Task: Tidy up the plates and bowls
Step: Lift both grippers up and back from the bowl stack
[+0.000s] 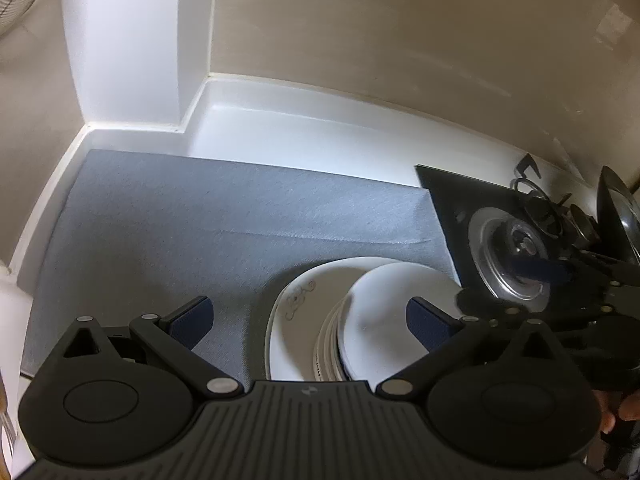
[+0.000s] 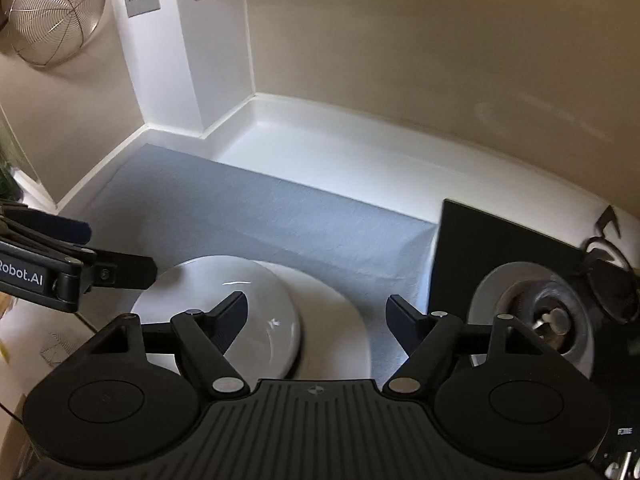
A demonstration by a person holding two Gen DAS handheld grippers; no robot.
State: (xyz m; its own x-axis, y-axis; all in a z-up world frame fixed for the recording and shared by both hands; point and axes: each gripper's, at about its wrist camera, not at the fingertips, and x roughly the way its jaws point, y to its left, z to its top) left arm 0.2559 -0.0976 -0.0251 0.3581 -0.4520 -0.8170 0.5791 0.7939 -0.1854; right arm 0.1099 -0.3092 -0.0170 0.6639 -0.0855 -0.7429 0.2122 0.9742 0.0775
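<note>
- we see our left gripper [image 1: 310,322] with its jaws spread wide, nothing pressed between the blue pads [image 1: 192,320]; it hangs above the dishes without touching them.
- our right gripper [image 2: 314,320] also has its jaws apart, empty, hovering over the same dishes.
- the task's things sit together on a grey mat [image 1: 200,220]: a stack of white plates [image 1: 384,320] rests on a larger plate [image 1: 292,320] that carries a small curly pattern near its rim.
- from the right wrist view the top of the stack [image 2: 240,304] reads as a smooth white round, lying on the wider plate [image 2: 340,320] beneath; whether the top piece is a plate or an upturned bowl we cannot tell.
- the mat [image 2: 240,208] lies on a white counter [image 1: 320,136], in a corner formed by beige walls.
- just beside the mat, to the right, a black stove [image 2: 480,248] with a round burner [image 1: 516,256]; the dishes sit near its edge.
- in the left wrist view the right gripper crosses in front of the burner; a fingertip shows at the lower right edge.
- in the right wrist view the left gripper enters from the left, close to the stack.
- a wire basket [image 2: 52,16] hangs on the wall at upper left.
</note>
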